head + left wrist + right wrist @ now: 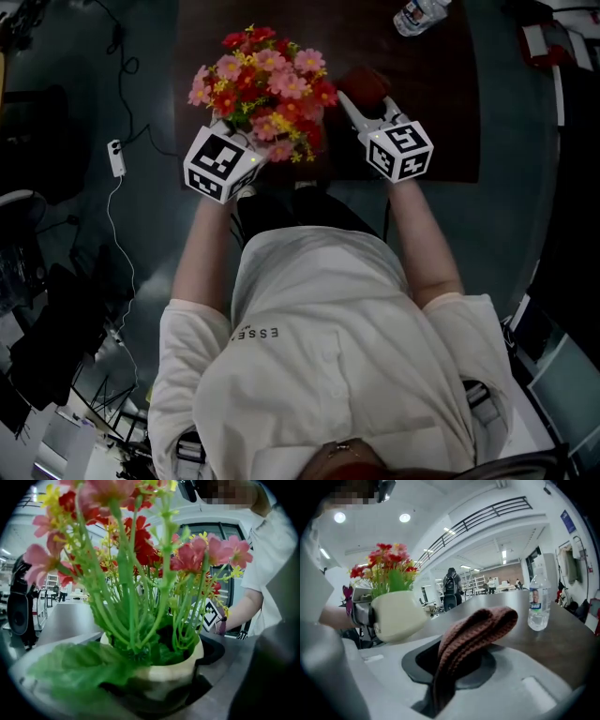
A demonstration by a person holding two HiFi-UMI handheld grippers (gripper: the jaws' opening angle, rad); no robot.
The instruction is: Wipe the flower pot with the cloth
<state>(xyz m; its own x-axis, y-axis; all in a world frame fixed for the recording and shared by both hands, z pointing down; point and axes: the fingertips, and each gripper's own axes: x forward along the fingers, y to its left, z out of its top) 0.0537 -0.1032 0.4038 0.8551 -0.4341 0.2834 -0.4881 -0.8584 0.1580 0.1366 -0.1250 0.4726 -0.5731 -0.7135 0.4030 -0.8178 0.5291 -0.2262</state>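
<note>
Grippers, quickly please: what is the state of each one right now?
Left gripper: closed on the cream flower pot.
Right gripper: closed on the brown knitted cloth.

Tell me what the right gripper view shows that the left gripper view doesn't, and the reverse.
Only the right gripper view: the brown cloth pinched by the right gripper, and a water bottle. Only the left gripper view: green stems and a leaf up close, rising from the flower pot that the left gripper clamps. Both: that cream pot and its flowers.
</note>
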